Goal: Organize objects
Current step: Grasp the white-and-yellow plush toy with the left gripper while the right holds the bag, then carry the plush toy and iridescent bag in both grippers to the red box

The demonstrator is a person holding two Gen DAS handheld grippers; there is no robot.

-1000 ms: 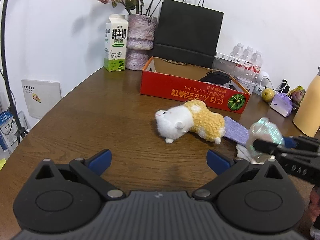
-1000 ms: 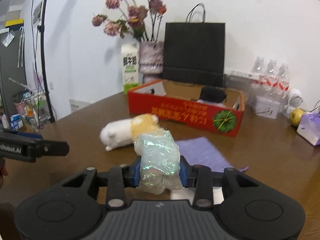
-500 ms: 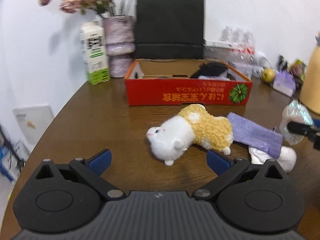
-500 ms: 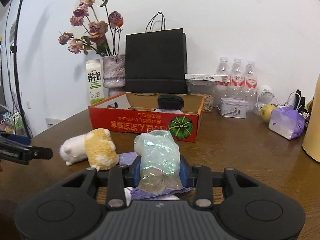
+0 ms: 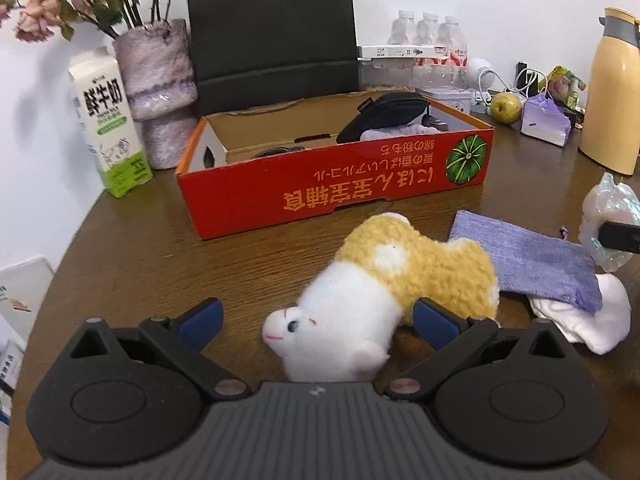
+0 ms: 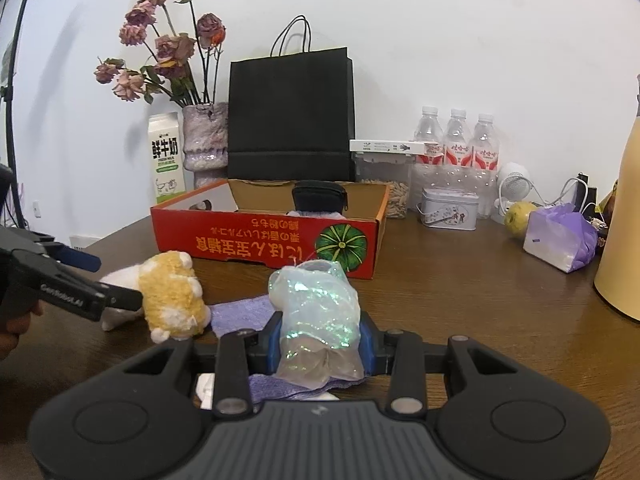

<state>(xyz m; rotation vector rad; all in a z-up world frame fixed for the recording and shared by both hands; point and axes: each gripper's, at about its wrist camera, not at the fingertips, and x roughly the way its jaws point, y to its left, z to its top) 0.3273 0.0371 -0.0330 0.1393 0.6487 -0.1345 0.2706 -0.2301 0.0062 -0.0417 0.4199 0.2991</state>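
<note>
In the left wrist view, the left gripper (image 5: 316, 320) is hanging with jaws wide apart around the plush toy (image 5: 384, 288) lying on the table (image 5: 132, 264) before the red box (image 5: 332, 192); soft and light, probably best squeezed mid-body. In the right view, the right gripper (image 6: 320, 344) is clamping a crinkly shimmering bag (image 6: 316, 316), likely slippery.

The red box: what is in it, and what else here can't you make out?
- Red box: its front wall hides the floor in both views; only a black pouch shows.
- Shiny bag: right view, contents blurred by crinkled film.
- White cloth: left view, partly under the purple cloth.
- Yellow flask: right view, cut off by the edge.
</note>
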